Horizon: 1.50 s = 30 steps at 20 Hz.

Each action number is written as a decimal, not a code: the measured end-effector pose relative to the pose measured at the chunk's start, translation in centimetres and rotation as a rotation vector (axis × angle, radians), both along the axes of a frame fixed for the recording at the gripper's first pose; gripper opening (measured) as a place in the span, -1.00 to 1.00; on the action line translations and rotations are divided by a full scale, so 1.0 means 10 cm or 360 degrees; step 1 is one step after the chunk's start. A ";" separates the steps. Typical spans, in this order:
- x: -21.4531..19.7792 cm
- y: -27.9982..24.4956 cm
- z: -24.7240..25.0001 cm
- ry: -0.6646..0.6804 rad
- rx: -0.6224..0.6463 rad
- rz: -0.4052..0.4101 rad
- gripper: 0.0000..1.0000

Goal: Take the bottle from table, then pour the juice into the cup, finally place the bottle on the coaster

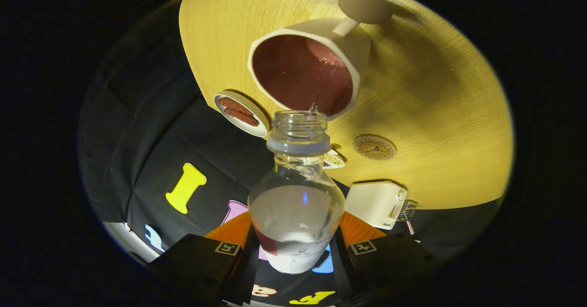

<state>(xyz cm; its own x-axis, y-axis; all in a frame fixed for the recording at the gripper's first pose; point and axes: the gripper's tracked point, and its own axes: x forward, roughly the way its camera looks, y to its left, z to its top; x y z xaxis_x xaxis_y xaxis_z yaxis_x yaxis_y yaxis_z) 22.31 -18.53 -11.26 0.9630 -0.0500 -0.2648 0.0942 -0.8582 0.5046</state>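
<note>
Between the two black fingers (215,261) of the tongs (296,256) sits the clear bottle (296,206), clamped at its body from both sides and tipped mouth-first toward the cup (307,68). Its cap is off, and a thin thread of liquid seems to run from the mouth into the cup (hard to be sure in this dim light). That cream cup stands on the wooden bench (435,91), brown inside. Near it lie the round coaster (374,147), a small dish (240,113) and a white box (376,203).
</note>
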 end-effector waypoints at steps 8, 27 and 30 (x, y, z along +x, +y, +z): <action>-0.03 0.03 -0.04 0.0013 -0.0004 0.0007 0.42; -0.10 0.07 0.06 0.0015 -0.0250 0.0018 0.43; -0.20 0.19 0.16 -0.0014 -0.0544 0.0100 0.42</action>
